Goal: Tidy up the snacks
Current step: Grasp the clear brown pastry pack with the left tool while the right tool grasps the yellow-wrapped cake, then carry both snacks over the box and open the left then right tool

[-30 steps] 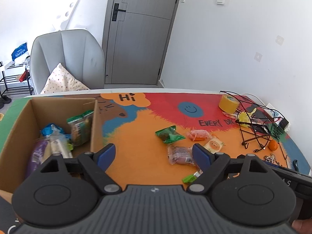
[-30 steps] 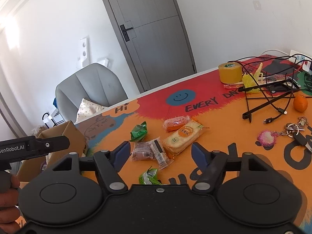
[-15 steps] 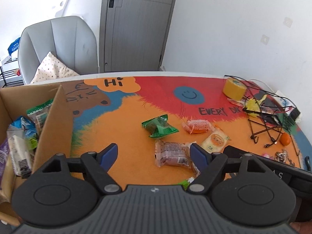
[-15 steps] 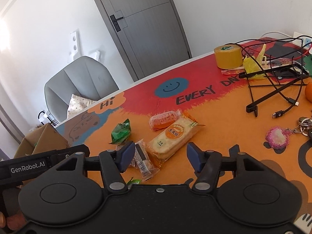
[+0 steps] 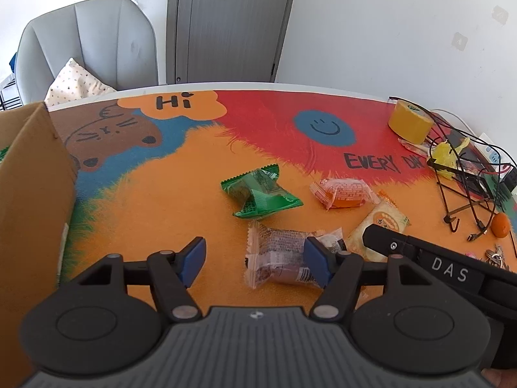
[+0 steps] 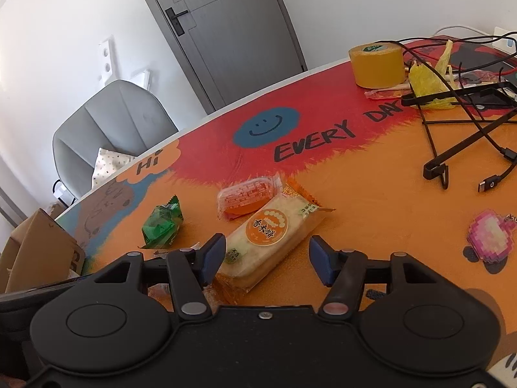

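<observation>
- Left claw (image 5: 255,257) swung away from the cardboard box (image 5: 32,194), now only a wall at the left edge; fingers spread, nothing held, hanging low over the clear brown-filled snack packet (image 5: 278,258).
- Right claw (image 6: 266,258) moved in closer and lower over the pale rice-cracker pack (image 6: 268,242); released, fingers either side of its near end, contact not clear.
- Likely meaning: both claws lining up for the next pickups, box as destination.
- Still loose on the tabletop (image 5: 161,194): green wrapped snack (image 5: 258,195) and orange packet (image 5: 342,192), near the other two, well apart from the box.
- Tabletop covered by a bright orange, red and blue cartoon mat; yellow tape roll (image 6: 376,63), black wire stand (image 6: 452,129), cables and small orange fruit (image 5: 500,224) on the right.
- Beyond: grey chair (image 5: 87,45) with spotted cushion, grey door (image 5: 226,22), white walls.
</observation>
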The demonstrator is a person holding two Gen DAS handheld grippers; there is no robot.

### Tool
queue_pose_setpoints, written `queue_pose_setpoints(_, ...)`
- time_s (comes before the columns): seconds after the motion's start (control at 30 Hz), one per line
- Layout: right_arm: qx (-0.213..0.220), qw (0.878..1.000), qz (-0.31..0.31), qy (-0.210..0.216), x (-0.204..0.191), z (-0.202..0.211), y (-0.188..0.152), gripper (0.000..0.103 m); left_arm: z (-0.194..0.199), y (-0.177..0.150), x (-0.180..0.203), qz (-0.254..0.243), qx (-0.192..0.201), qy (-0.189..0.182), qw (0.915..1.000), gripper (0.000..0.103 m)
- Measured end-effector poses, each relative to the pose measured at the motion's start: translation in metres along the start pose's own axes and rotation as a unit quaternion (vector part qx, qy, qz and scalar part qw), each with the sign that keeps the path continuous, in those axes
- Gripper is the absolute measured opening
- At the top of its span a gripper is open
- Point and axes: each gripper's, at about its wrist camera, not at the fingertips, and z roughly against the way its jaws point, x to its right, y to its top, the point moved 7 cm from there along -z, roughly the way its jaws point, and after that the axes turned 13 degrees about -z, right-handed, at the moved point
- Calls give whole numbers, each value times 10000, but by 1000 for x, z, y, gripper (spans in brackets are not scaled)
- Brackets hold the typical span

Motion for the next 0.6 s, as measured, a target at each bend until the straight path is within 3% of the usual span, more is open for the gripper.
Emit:
queue_pose_setpoints(0.27, 25, 9999, -123, -79, 5, -11, 15, 59, -13, -1, 15, -38, -138, -226, 9996, 66)
queue_pose_setpoints(0.37, 27, 9999, 26, -144, 0, -14, 13, 61, -13, -3, 18, -234, -55, -77, 9997, 66)
queue_pose_setpoints(0.5, 80, 9989, 347, -305, -6, -16, 7, 61, -11, -2, 14, -181, -36, -151, 9997, 49)
queue_pose_setpoints(0.57, 81, 9980, 493, -395, -7, -14, 5, 57, -10, -3, 14, -215, -32, -199, 9996, 36)
queue_pose_setpoints(0.6, 77, 9976, 535, -423, -7, -13, 4, 52, -8, -4, 12, -186, -45, -200, 9996, 36)
